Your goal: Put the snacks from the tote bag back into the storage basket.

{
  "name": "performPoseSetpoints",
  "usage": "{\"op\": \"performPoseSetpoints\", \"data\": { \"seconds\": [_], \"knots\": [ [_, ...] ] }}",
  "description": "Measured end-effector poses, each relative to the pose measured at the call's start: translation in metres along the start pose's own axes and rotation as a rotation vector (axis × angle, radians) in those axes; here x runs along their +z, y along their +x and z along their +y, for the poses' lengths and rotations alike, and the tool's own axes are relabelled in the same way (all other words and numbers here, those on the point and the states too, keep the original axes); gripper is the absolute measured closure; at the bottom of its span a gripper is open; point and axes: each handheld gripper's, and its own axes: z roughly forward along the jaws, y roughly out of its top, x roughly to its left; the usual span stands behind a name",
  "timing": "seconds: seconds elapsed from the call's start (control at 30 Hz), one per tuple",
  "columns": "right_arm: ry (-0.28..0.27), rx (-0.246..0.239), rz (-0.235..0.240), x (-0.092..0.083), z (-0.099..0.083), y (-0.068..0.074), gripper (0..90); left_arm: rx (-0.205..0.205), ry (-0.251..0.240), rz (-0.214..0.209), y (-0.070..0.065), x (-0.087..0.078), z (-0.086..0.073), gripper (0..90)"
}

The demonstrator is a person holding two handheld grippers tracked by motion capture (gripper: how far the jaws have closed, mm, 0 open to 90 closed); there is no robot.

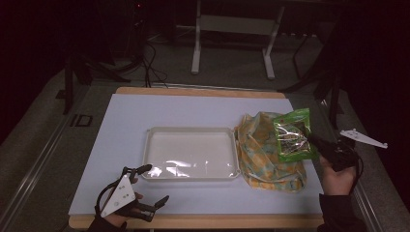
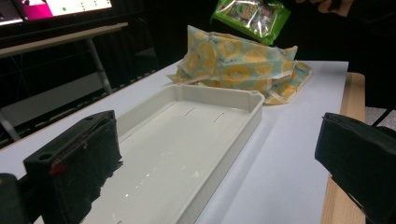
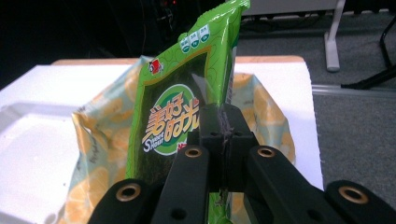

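One thin pinch: your right gripper (image 3: pixel 223 135), frame centre, clamps the green packet's (image 3: pixel 187 102) edge, which may slip; left gripper (image 1: pixel 147 186) gapes empty.

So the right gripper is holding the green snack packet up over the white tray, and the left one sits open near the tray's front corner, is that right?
Not quite. The right gripper holds the green snack packet up over the yellow patterned bag, not over the white tray, as the high view shows. The rest stands: the left gripper sits open near the tray's front corner.
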Motion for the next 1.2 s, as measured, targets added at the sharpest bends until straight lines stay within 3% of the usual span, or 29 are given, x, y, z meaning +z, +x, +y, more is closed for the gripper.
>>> {"op": "performPoseSetpoints", "data": {
  "seconds": [0.4,1.2],
  "knots": [
    [-0.032,-0.020,-0.009,-0.004,0.015,0.020,89.4,0.004,0.001,-0.002,-0.001,0.001,0.000,0.5],
    [-0.056,-0.006,0.082,0.011,0.029,0.064,89.4,0.004,-0.003,0.000,0.000,0.000,0.000,0.5]
  ]
}}
